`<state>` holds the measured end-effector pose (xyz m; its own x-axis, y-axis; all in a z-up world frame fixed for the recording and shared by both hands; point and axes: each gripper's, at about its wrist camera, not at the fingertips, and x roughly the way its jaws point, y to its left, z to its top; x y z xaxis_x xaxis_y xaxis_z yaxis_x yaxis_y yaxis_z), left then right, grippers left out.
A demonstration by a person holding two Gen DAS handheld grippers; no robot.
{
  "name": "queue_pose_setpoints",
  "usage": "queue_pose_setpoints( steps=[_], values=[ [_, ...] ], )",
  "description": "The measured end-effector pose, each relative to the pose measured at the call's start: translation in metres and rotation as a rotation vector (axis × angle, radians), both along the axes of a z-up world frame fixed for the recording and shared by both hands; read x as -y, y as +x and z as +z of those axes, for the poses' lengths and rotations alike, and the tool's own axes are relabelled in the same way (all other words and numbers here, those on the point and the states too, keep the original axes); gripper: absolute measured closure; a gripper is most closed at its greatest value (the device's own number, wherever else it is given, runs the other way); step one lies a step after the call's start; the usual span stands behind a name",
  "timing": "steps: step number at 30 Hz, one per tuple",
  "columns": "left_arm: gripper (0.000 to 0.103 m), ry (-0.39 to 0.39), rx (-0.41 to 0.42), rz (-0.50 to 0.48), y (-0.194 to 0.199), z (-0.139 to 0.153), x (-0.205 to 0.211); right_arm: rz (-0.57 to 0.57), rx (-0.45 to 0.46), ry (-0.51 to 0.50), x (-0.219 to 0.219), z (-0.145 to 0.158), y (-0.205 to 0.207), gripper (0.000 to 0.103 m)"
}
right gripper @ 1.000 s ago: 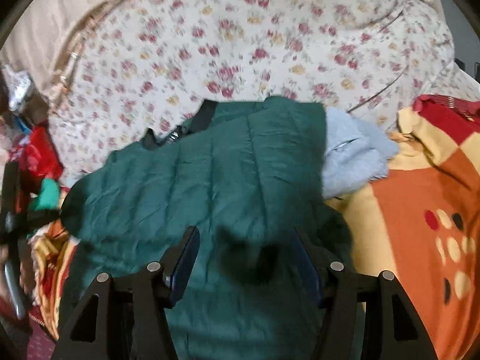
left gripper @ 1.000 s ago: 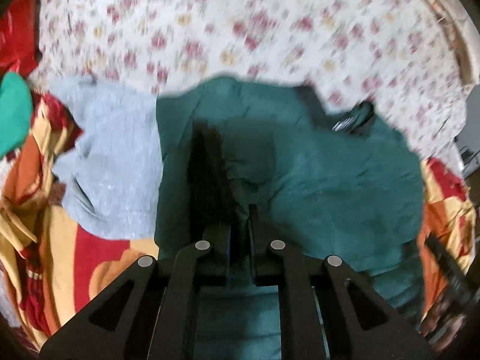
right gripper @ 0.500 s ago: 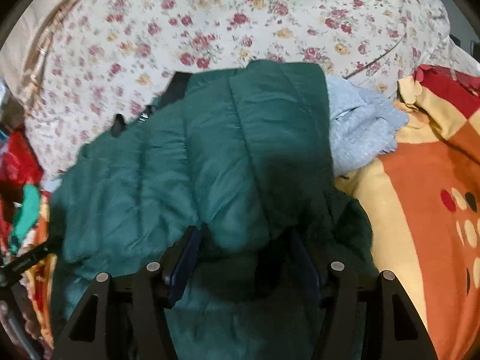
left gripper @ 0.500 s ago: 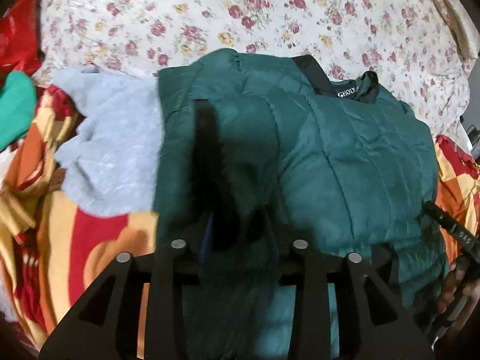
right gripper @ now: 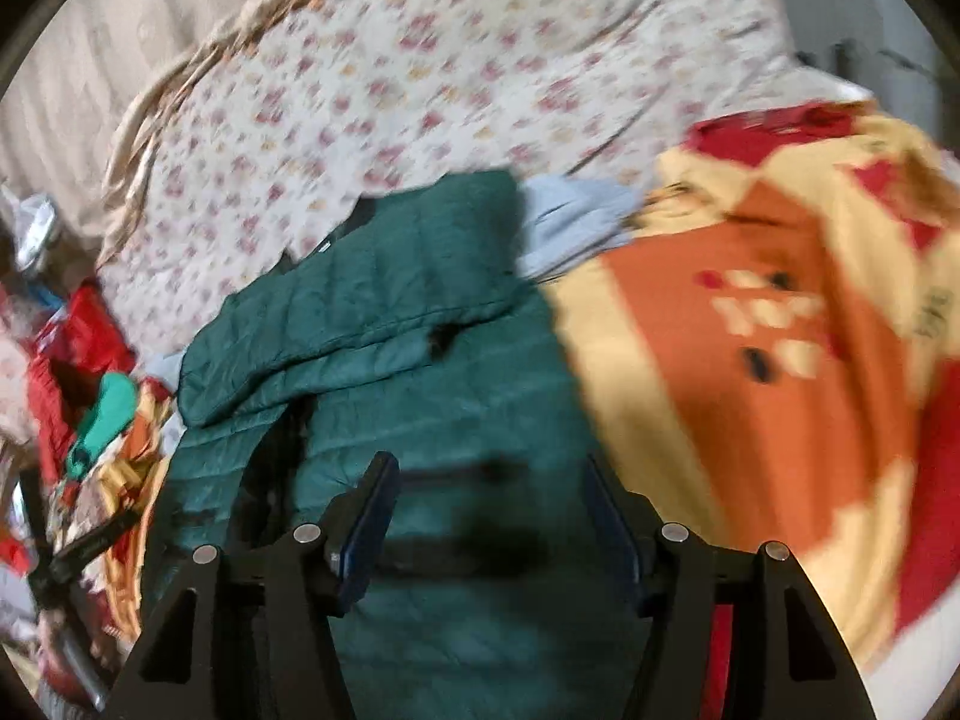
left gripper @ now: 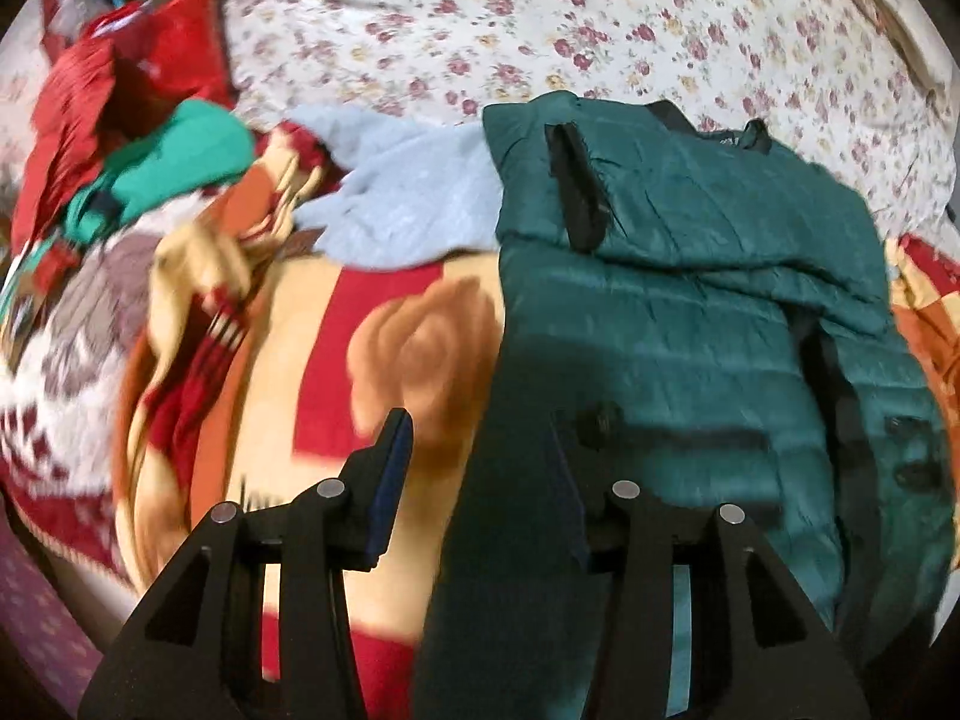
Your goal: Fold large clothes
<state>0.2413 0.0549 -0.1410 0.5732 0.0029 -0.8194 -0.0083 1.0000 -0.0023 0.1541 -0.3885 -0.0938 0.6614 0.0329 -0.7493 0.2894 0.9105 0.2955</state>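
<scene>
A dark green quilted jacket (left gripper: 690, 312) lies on the bed, its sleeves folded across the upper body. It also shows in the right wrist view (right gripper: 420, 360). My left gripper (left gripper: 480, 474) is open and empty, hovering over the jacket's lower left edge. My right gripper (right gripper: 489, 516) is open and empty above the jacket's lower part, near a pocket zip.
A grey sweater (left gripper: 408, 204) lies beside the jacket's top. An orange, red and cream blanket (left gripper: 336, 372) lies under the jacket and fills the right of the right wrist view (right gripper: 780, 360). A floral sheet (left gripper: 540, 30) covers the far bed. Red and green clothes (left gripper: 150, 138) are piled at left.
My left gripper let go of the jacket and opened. Both grippers drew back toward the jacket's lower part and now stand wide open. The folded sleeve stays on the jacket.
</scene>
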Motion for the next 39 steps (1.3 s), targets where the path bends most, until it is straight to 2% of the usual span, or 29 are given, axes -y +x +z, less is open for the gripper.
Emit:
queue_pose_setpoints(
  steps=[7,12,14,15,16,20,23,26,29,33,36,39],
  values=[
    [0.059,-0.117,0.049,0.017,-0.052,0.026,-0.014,-0.189,0.123,-0.144,0.000,0.046,-0.067,0.043],
    [0.058,-0.104,0.088,-0.011,-0.072,0.046,-0.019,-0.264,0.239,-0.268,-0.016,0.076,-0.101,0.043],
    [0.051,-0.107,0.103,-0.009,-0.077,0.051,-0.024,-0.268,0.257,-0.296,-0.019,0.078,-0.106,0.043],
    [0.043,-0.109,0.106,-0.008,-0.077,0.051,-0.027,-0.252,0.237,-0.290,-0.019,0.076,-0.103,0.043],
    [0.037,-0.109,0.106,-0.007,-0.077,0.050,-0.029,-0.237,0.208,-0.269,-0.017,0.072,-0.099,0.043],
    [0.036,-0.116,0.068,0.014,-0.072,0.037,-0.037,-0.173,0.129,-0.103,-0.009,0.048,-0.090,0.043],
    [0.036,-0.139,0.024,0.014,-0.067,0.026,-0.041,-0.135,0.092,-0.043,-0.010,0.029,-0.086,0.043],
    [0.036,-0.124,-0.019,0.018,-0.059,0.013,-0.042,-0.098,0.052,-0.019,-0.010,0.011,-0.080,0.043],
    [0.036,-0.189,-0.089,0.019,-0.047,-0.004,-0.048,-0.061,0.007,0.045,-0.005,-0.011,-0.072,0.043],
    [0.036,-0.318,-0.181,-0.005,-0.027,-0.025,-0.051,-0.051,-0.063,0.157,0.014,-0.038,-0.056,0.043],
    [0.036,-0.412,-0.216,-0.019,-0.012,-0.036,-0.054,-0.050,-0.086,0.211,0.028,-0.049,-0.048,0.043],
    [0.036,-0.463,-0.234,-0.024,0.005,-0.042,-0.057,-0.048,-0.103,0.238,0.038,-0.056,-0.040,0.043]
  ],
)
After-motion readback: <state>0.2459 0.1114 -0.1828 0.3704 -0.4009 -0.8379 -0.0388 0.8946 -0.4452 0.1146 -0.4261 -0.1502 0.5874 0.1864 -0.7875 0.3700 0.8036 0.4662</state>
